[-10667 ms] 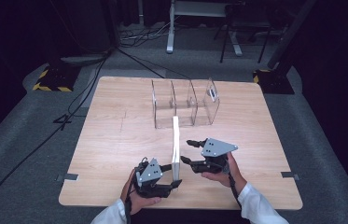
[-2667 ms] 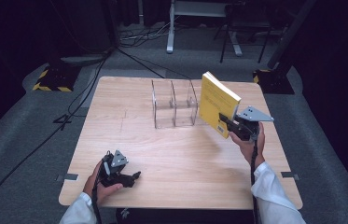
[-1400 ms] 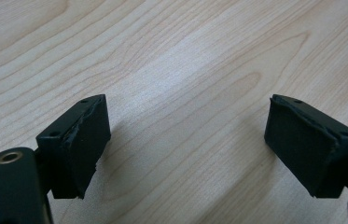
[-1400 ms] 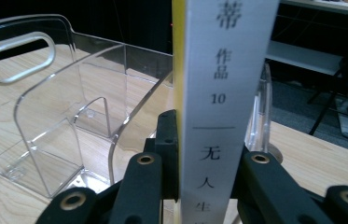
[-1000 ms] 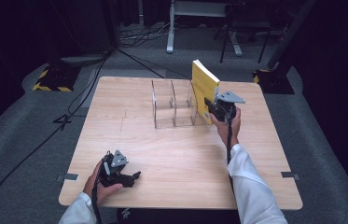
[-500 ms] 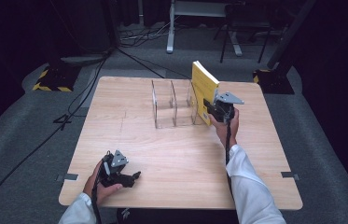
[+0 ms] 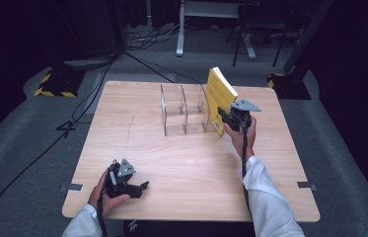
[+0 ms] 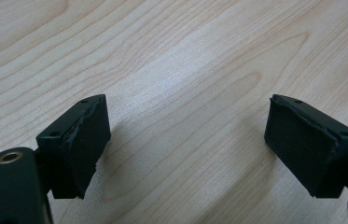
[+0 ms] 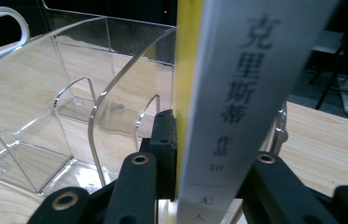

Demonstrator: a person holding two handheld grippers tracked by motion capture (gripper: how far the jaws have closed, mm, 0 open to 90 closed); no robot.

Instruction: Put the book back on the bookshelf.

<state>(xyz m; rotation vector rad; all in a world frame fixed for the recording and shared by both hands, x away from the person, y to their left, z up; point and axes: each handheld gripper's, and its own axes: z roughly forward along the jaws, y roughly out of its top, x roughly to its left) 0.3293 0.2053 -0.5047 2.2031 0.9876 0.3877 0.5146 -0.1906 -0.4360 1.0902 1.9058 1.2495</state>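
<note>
right tongs (image 7: pixel 227 114) clamped on yellow book (image 7: pixel 217 96), spine facing the right gripper view (image 9: pixel 237 93); jaws have just been easing open a little, book between them, left pad looks in contact w/ cover. book upright, slightly tilted, at right end of clear acrylic rack (image 7: pixel 184 109), bottom edge down by rack's rightmost slot; can't tell if fully seated. left tongs (image 7: pixel 139 187) near front-left edge of surface (image 7: pixel 181 163), jaws wide apart, nothing between, bare wood under pads (image 8: pixel 87 144).
</note>
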